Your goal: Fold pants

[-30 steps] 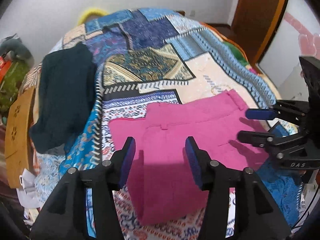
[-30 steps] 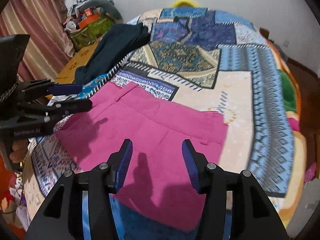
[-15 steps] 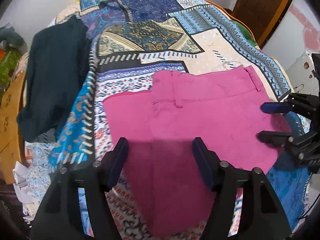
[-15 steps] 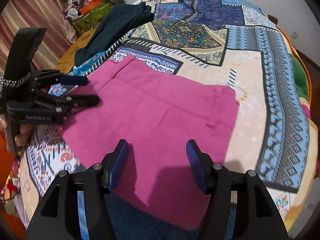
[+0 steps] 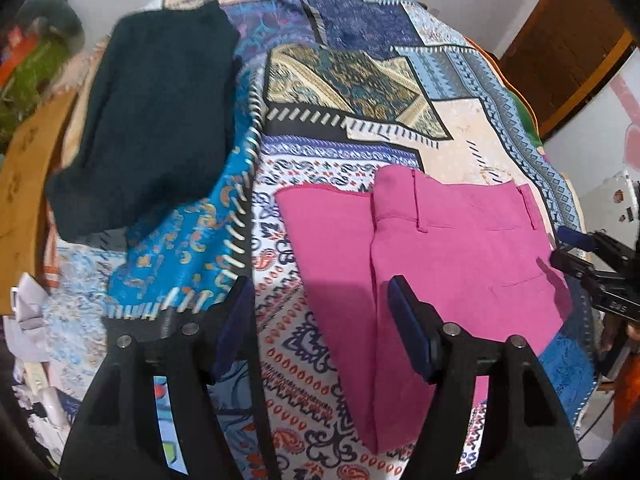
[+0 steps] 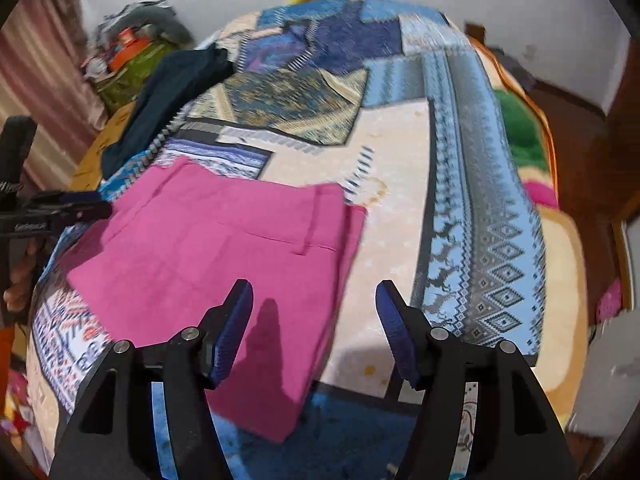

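Observation:
The pink pants (image 5: 440,248) lie folded flat on the patterned bedspread (image 5: 352,92); they also show in the right wrist view (image 6: 224,248). My left gripper (image 5: 320,316) is open and empty, hovering over the pants' left edge. My right gripper (image 6: 314,312) is open and empty, above the pants' right edge. Each gripper shows in the other's view, the right one (image 5: 588,256) at the far right edge and the left one (image 6: 60,208) at the far left edge.
A dark green garment (image 5: 152,120) lies on the bed's left side, also in the right wrist view (image 6: 172,88). A wooden board (image 5: 24,184) and clutter stand left of the bed. A brown door (image 5: 568,40) is at the back right.
Both grippers have drawn apart, the left one to the left and the right one to the right. The pants stay in place on the bed.

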The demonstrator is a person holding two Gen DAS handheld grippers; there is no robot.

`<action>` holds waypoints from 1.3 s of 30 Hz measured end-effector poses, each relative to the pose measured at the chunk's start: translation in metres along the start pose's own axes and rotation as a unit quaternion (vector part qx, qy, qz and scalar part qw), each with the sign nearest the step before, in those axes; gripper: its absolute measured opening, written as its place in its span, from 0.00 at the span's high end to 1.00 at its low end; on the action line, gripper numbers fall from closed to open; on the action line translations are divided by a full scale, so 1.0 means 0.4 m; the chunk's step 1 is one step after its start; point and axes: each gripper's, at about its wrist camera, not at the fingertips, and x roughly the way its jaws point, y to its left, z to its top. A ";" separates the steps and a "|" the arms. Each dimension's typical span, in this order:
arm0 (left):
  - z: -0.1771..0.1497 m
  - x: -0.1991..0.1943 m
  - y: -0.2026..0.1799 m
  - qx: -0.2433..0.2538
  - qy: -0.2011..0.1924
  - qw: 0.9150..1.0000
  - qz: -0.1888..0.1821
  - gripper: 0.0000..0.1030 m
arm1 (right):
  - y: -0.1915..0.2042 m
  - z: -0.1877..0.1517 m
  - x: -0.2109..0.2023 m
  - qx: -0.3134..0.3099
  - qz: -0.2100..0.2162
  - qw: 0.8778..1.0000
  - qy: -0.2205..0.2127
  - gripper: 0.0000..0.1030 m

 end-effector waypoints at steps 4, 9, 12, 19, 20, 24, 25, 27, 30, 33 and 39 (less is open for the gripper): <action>0.014 0.038 -0.003 -0.007 0.023 0.999 -0.025 0.34 | -0.009 0.006 0.044 -0.006 -0.004 1.000 0.015 0.42; 0.030 0.068 -0.011 0.004 0.027 0.999 -0.028 0.34 | 0.010 0.020 0.061 -0.020 0.015 0.999 0.020 0.42; 0.026 0.073 -0.011 0.007 0.020 0.999 -0.030 0.35 | 0.017 0.019 0.072 -0.022 0.022 0.999 0.017 0.45; 0.020 0.071 -0.026 0.019 0.012 0.998 -0.054 0.67 | -0.003 0.025 0.087 0.020 0.045 0.999 0.005 0.67; 0.020 0.069 -0.027 0.019 0.009 0.998 -0.053 0.74 | -0.003 0.025 0.084 0.020 0.040 0.999 0.000 0.73; 0.019 0.058 -0.022 0.014 -0.002 0.998 -0.055 0.88 | 0.000 0.026 0.063 0.014 0.029 0.999 -0.017 0.85; 0.018 0.053 -0.024 0.016 -0.006 0.998 -0.052 0.88 | 0.003 0.027 0.058 0.009 0.026 0.999 -0.022 0.87; 0.015 0.037 -0.033 0.022 -0.018 0.999 -0.041 0.91 | 0.016 0.030 0.041 -0.002 0.018 0.999 -0.035 0.88; 0.011 0.005 -0.049 0.031 -0.042 0.998 -0.023 0.91 | 0.029 0.044 0.017 -0.003 0.025 0.999 -0.044 0.89; 0.011 -0.037 -0.053 0.034 -0.067 0.997 -0.010 0.92 | 0.049 0.066 -0.016 -0.013 0.024 0.998 -0.063 0.89; 0.024 -0.139 -0.026 0.029 -0.118 0.993 0.001 0.92 | 0.101 0.123 -0.077 -0.036 0.029 0.994 -0.102 0.89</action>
